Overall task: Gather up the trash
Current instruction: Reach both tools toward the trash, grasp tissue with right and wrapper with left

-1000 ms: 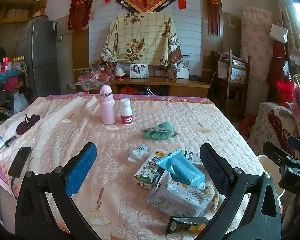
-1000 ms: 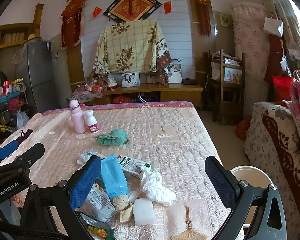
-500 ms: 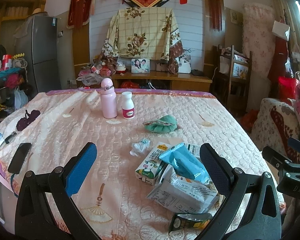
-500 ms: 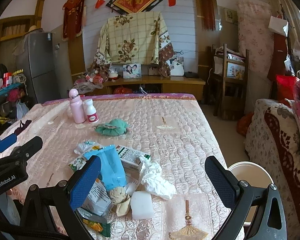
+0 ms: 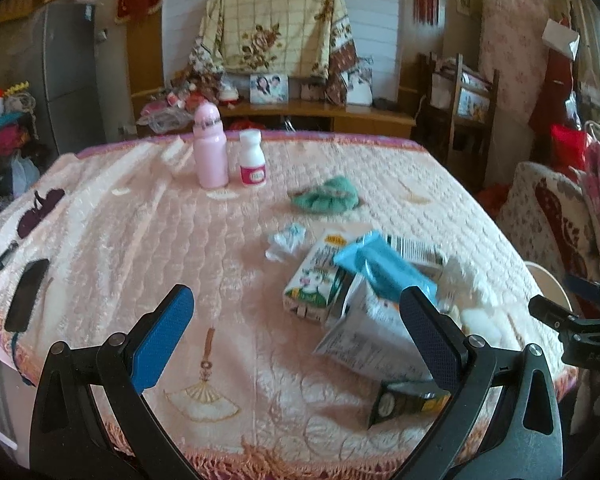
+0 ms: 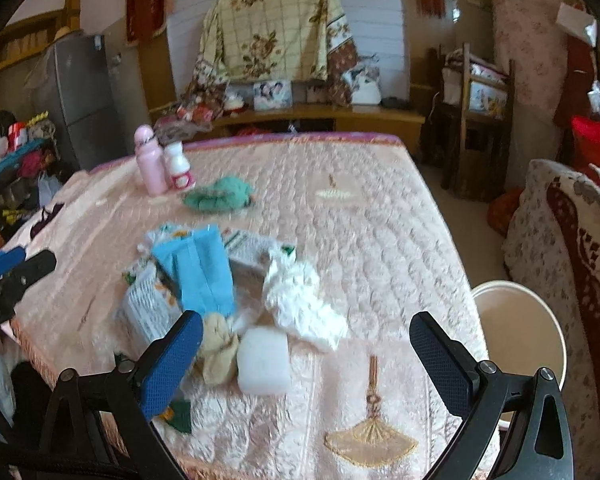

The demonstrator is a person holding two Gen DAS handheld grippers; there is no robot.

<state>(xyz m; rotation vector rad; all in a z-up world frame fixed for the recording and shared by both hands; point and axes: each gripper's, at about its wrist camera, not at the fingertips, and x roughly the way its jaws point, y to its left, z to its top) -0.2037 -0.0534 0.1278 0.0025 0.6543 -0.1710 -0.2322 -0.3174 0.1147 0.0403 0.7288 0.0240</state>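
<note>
both our grippers have eased forward and tipped down toward the table since the earlier frames, so the trash pile sits larger and closer in each view. our left gripper (image 5: 296, 336) hangs over the near edge of the quilted pink tablecloth (image 5: 140, 220) with its jaws spread wide and nothing between them. our right gripper (image 6: 306, 356) is likewise spread and holds nothing, poised just above the pile.

the trash lies heaped on the near right part of the table: a blue wipes pack (image 6: 198, 272) on top of a milk carton (image 5: 316, 280) and a printed white wrapper (image 5: 364, 332), with a crumpled white tissue (image 6: 300, 300), a white foam block (image 6: 264, 360) and a tan crumpled scrap (image 6: 220, 348) touching one another just in front of our right gripper. a dark green sachet (image 5: 408, 400) lies nearest the table edge, and a small crumpled wrapper (image 5: 286, 240) sits a little apart.

farther back stand a pink bottle (image 5: 210, 148) and a white pill bottle (image 5: 252, 160) side by side, with a green cloth (image 5: 326, 200) near them. a white bin (image 6: 516, 344) stands on the floor beside the table's right edge.
</note>
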